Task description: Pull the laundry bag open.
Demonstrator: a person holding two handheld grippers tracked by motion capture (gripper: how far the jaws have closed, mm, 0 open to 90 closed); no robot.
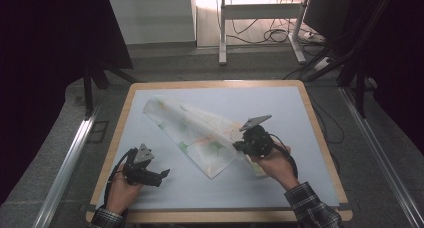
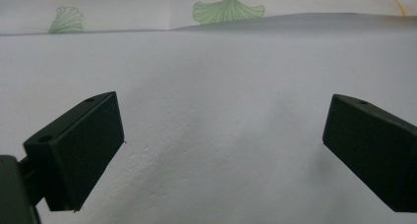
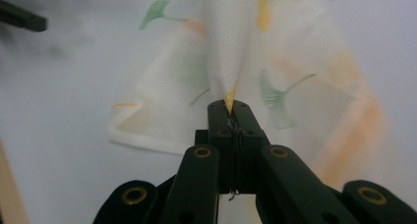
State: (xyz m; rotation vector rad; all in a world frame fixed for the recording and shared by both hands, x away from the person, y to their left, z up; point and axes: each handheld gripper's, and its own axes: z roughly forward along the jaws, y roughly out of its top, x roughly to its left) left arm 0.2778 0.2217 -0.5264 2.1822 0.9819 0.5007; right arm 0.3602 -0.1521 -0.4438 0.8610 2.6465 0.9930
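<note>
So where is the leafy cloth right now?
In the high view, the leaf-print cloth lies across the middle of the table, its near-right corner pinched and lifted by the right gripper.

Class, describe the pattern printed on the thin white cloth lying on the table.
Green and orange ginkgo-style leaves on the thin white cloth; right gripper view.

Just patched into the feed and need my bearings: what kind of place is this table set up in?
Most likely a lab or test workspace, not a home. A wood-edged table with a pale mat stands on grey carpet, loose cables trail around a metal desk frame behind it, and dark screens close off both sides.
</note>
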